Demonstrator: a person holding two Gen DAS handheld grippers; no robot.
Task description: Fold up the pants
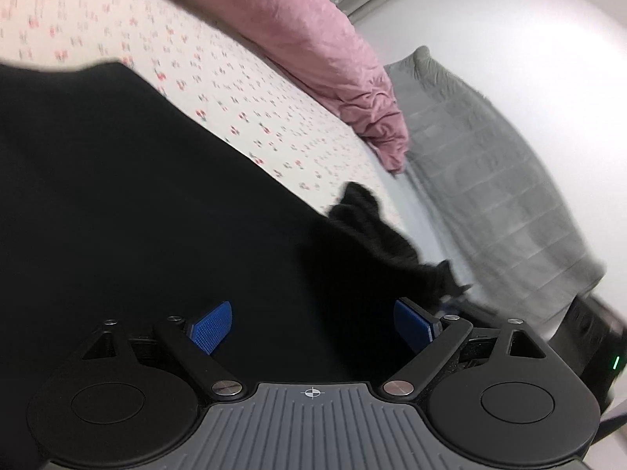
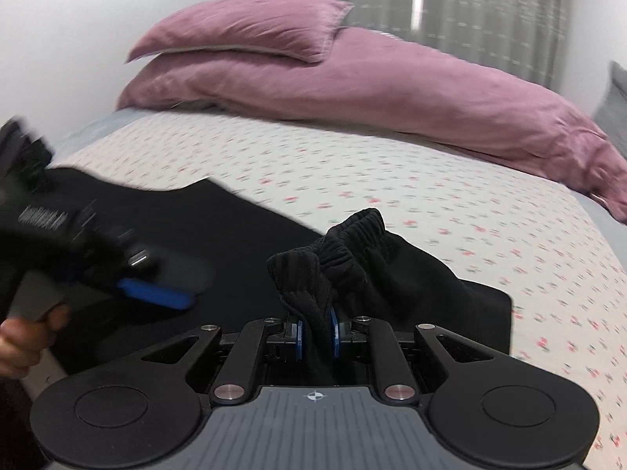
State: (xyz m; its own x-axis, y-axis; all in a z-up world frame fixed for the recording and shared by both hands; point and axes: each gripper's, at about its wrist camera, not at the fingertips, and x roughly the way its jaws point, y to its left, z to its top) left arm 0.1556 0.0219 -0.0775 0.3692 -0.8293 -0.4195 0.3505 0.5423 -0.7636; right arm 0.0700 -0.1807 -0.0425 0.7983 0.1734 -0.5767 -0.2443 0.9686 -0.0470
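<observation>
Black pants (image 1: 137, 196) lie spread on a white bedsheet (image 1: 243, 90) with small red flowers. My left gripper (image 1: 313, 325) hovers just over the dark cloth, its blue pads (image 1: 211, 327) wide apart and open, with nothing pinched. My right gripper (image 2: 316, 333) is shut on a bunched ribbed elastic end of the pants (image 2: 345, 243), lifted off the rest of the garment (image 2: 219, 235). In the right wrist view the left gripper (image 2: 156, 293) shows blurred at the left, held by a hand (image 2: 23, 337). The raised cloth bunch (image 1: 372, 231) also appears in the left wrist view.
Mauve pillows (image 2: 243, 27) and a mauve duvet (image 2: 431, 98) lie along the far side of the bed. A grey quilt (image 1: 490, 176) hangs at the bed's end. Grey curtains (image 2: 490, 11) and a white wall (image 2: 78, 19) stand behind.
</observation>
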